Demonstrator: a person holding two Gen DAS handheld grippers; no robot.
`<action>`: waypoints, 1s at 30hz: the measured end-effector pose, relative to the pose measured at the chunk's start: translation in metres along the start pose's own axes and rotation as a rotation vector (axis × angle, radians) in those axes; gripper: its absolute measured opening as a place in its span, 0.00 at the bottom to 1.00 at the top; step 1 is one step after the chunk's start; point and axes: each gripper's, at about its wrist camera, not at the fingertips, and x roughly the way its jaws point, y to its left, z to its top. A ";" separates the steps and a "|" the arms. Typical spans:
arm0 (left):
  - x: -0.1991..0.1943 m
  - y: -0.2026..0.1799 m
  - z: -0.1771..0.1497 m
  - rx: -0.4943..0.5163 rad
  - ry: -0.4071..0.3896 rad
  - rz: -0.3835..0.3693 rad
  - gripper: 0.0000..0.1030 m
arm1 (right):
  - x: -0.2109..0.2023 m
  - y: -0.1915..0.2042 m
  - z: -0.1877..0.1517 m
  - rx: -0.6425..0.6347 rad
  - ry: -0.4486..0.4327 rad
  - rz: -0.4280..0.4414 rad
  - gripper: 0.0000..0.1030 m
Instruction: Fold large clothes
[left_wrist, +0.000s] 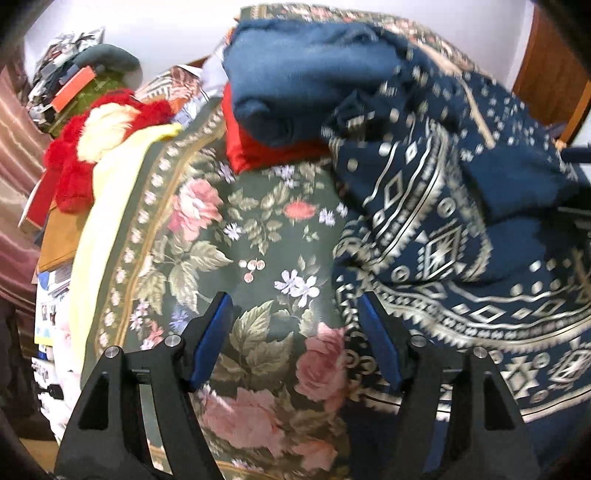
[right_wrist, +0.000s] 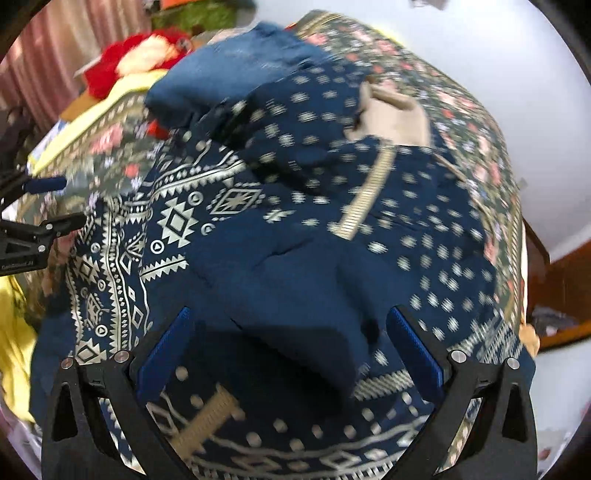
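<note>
Both hand-held grippers, left (left_wrist: 295, 332) and right (right_wrist: 291, 354), are hanging spread and empty above the rumpled navy white-patterned garment (right_wrist: 258, 221) filling the frame's centre on the floral bedspread (left_wrist: 240, 240); grabbing one bunched layer could drag the whole heap askew.

No legible text anywhere.

- My two views are evenly and fairly brightly lit; I see no glare and only soft shadows.
- Motion blur smears the patterned navy garment (right_wrist: 295, 206), worst on its dotted part in my right view.
- The fisheye bends the bedspread (left_wrist: 236, 243) outward, and dark rims close every corner.
- My tool's blue pads (left_wrist: 212, 336) stay sharp.
</note>
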 end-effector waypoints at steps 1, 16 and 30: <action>0.006 0.000 0.001 0.010 0.008 -0.005 0.68 | 0.003 0.003 0.002 -0.010 0.006 0.004 0.99; 0.032 -0.037 0.030 0.086 -0.081 -0.062 0.13 | 0.035 0.022 0.011 -0.091 0.037 0.033 0.41; -0.042 0.000 0.018 -0.149 -0.213 -0.098 0.10 | -0.030 -0.028 0.015 0.089 -0.147 -0.002 0.10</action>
